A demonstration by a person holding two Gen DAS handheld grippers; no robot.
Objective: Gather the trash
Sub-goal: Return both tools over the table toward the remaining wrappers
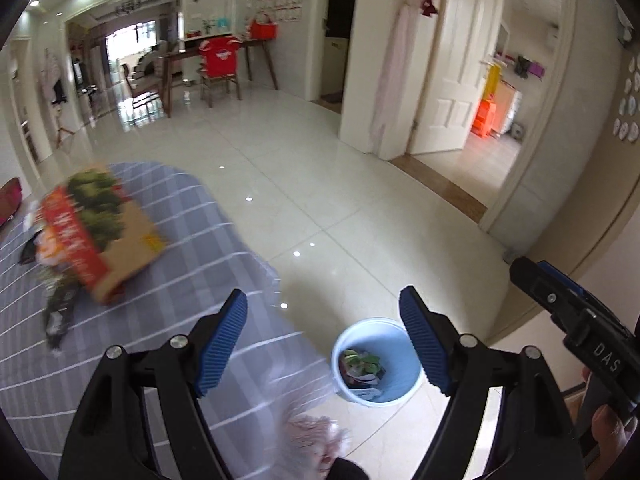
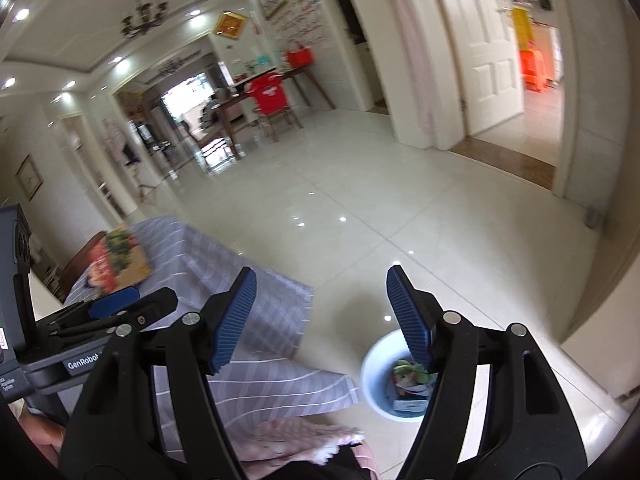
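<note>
Hovering w/ both grippers' fingers spread, empty, bin w/ trash below right gripper.

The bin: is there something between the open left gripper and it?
Nothing visible. The left gripper is open and empty, and the bin stands on bare floor beside the striped cloth, with trash already inside. The box lies aside on the cloth.

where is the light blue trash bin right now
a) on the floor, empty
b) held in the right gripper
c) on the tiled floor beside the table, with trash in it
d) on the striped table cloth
c: the light blue bin stands on the tiled floor beside the striped-cloth table, wrappers visible inside, and both the left gripper and right gripper are open and hold nothing.
</note>
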